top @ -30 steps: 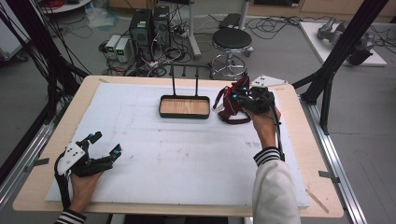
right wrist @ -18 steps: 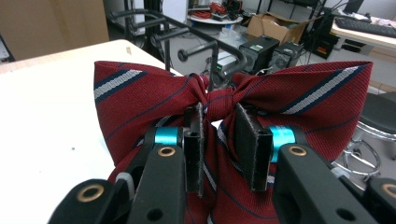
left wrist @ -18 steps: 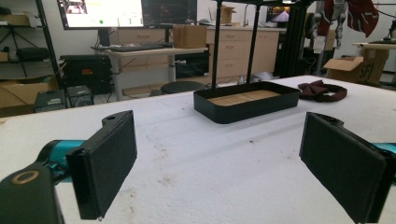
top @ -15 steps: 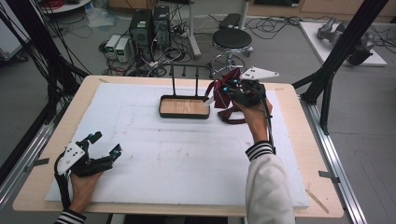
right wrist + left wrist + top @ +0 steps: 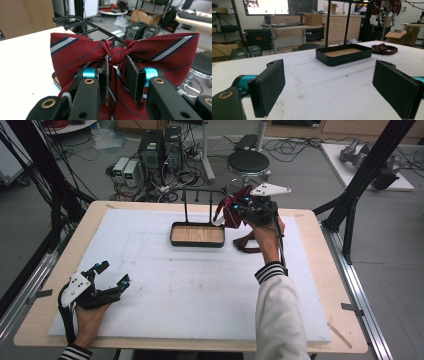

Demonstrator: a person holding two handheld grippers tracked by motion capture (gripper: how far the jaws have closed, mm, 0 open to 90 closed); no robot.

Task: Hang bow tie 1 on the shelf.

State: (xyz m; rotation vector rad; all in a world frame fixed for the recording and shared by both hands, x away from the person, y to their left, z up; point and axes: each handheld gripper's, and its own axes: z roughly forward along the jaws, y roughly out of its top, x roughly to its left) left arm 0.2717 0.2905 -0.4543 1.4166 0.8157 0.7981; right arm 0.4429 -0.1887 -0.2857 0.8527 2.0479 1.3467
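**Red bow tie held up at the rack, ready for hanging**

Nearest the person, at about 8 o'clock on the bench (image 5: 310, 285), the left gripper (image 5: 107, 279) rests low with its fingers (image 5: 269, 86) spread wide and nothing between them. It sits well apart from the work.

Farther out, toward 12 o'clock, stands a black tray (image 5: 197, 234) with a wooden floor; two thin posts rise from its back edge to a rack (image 5: 82, 23) of short pegs. Just right of the tray, at about 1 o'clock, a dark band (image 5: 247, 245) lies on the white surface.

Above that band, the right gripper (image 5: 239, 210) is raised off the bench, its fingers (image 5: 135, 75) pinching a red striped bow tie (image 5: 160, 50) just below the centre knot. The wings fan out to either side, close against the pegs.

The step appears to be hanging the tie on the rack. To do it well, keep the pinch firm under the knot so the wings stay level, and approach one peg squarely. Whether a strap or loop is free behind the knot to catch the peg cannot be told from here. Release only once the tie's weight seems to rest on the peg.
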